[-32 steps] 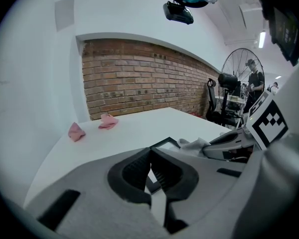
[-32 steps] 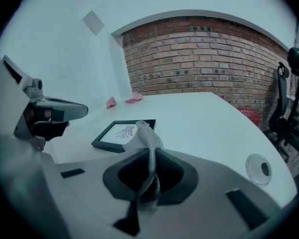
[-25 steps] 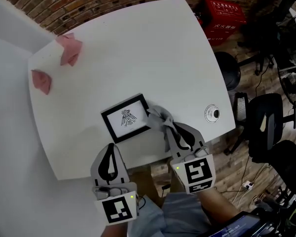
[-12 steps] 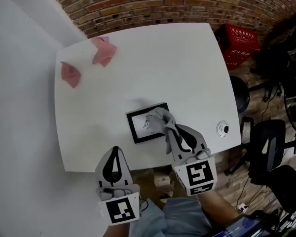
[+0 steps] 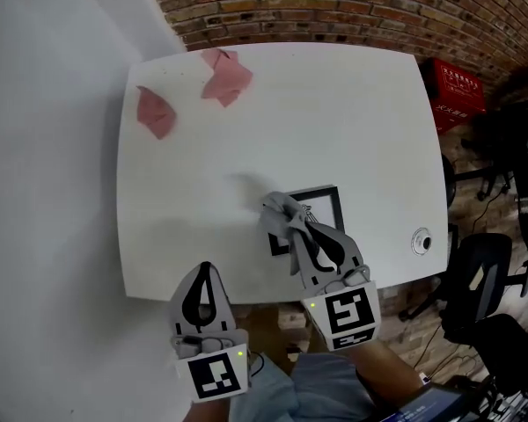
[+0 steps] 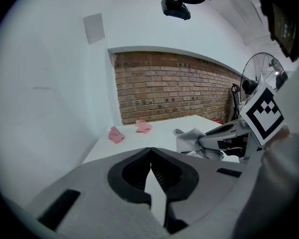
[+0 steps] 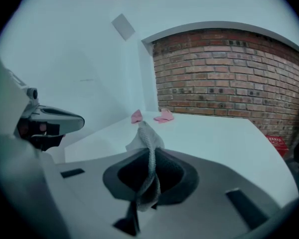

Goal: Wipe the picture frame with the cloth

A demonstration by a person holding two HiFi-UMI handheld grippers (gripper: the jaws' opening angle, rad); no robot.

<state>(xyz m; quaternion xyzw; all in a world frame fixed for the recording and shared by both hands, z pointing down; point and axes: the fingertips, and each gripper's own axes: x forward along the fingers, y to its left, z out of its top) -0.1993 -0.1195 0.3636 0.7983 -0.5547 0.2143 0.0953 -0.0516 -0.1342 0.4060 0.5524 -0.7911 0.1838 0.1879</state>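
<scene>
A black picture frame (image 5: 326,202) with a white mat lies flat on the white table (image 5: 334,104), near its front edge. My right gripper (image 5: 292,233) is shut on a grey cloth (image 5: 282,214), which drapes over the frame's left part and hides the drawing. In the right gripper view the cloth (image 7: 148,146) runs up between the closed jaws of the right gripper (image 7: 150,156). My left gripper (image 5: 202,271) hangs off the table's front edge, left of the frame, shut and empty; the left gripper view shows the left gripper (image 6: 150,153) with its jaws together.
Two pink cloths (image 5: 155,111) (image 5: 226,76) lie at the table's far left corner. A round metal disc (image 5: 421,242) sits near the front right edge. A brick wall runs behind the table; a red crate (image 5: 460,83) and office chairs (image 5: 480,271) stand to the right.
The right gripper has dragged the grey cloth leftward across the frame, from its right edge to its left part. The left gripper has held its place.
</scene>
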